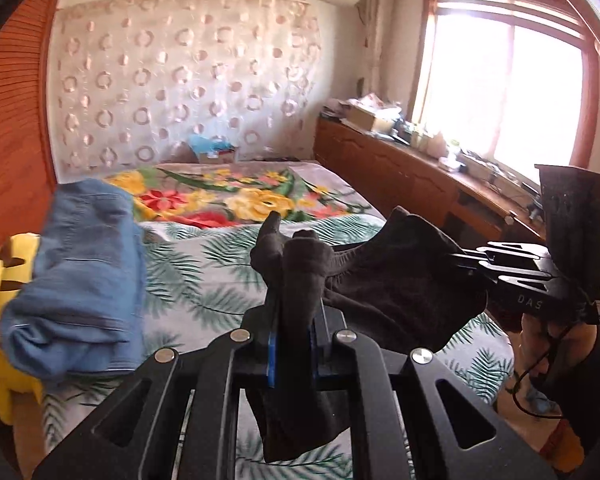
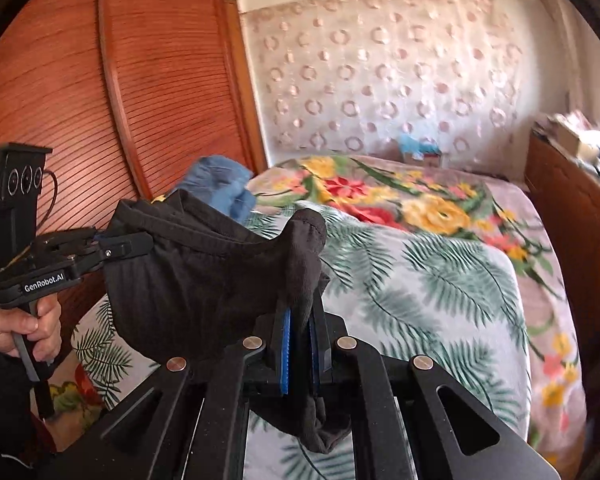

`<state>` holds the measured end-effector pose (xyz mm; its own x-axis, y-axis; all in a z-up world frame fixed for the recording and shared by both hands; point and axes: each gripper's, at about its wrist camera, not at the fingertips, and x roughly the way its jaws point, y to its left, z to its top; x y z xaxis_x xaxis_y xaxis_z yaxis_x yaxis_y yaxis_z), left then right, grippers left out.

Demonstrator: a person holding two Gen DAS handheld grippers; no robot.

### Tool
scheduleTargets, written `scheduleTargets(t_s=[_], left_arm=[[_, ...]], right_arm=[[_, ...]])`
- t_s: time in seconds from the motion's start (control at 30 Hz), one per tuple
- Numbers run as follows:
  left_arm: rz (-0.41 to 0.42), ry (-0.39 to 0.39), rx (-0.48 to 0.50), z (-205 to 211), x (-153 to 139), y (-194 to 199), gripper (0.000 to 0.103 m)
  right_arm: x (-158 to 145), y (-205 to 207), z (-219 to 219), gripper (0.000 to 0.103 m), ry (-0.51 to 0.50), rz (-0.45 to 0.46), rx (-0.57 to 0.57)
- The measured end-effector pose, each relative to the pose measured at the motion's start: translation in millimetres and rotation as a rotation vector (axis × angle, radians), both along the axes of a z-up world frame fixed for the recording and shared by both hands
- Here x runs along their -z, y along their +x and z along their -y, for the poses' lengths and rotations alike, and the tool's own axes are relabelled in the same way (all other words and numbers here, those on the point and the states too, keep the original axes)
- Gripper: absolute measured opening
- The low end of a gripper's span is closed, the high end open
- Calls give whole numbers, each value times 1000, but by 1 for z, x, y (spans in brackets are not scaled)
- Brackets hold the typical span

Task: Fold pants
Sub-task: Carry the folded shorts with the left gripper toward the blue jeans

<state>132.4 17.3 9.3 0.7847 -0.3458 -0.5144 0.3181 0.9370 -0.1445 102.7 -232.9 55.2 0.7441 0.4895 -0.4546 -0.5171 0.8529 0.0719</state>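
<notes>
To the left of the left gripper lies a heap of blue cloth on the bed, partly over a yellow soft toy; both sit well apart from the jaws.

The left gripper is closed tight on a bunched fold of the black pants, the cloth squeezed between its blue pads and a tail hanging below them. From there the pants stretch as a sagging band rightward to the right gripper, which is likewise clamped on a gathered bit of the same edge, with a short end drooping under its jaws. So the pants hang in the air between the two grippers, above the leaf-print bedspread and not resting on it where the pictures show.

The cloth looks light, thin and limp: it droops at once where unsupported and crumples in the grip. It should not slip readily from the ribbed pads, but bunched holds like these will likely leave wrinkles. Better holds, I judge, would be the two outer corners of the waistband, pulled taut so the pants hang flat before being laid down.
</notes>
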Motion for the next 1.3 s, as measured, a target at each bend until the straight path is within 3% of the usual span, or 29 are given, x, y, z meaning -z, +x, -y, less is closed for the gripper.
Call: scheduleTargets(t_s=[0.8,1.3], left_arm=[[119,11,-332,-144,6,68,12],[69,-49,-487,-182,43,101,12]], right_arm=[[-21,188,-140,7,-116,118,-238],[-17,292,-223,7,-253,148,-336]])
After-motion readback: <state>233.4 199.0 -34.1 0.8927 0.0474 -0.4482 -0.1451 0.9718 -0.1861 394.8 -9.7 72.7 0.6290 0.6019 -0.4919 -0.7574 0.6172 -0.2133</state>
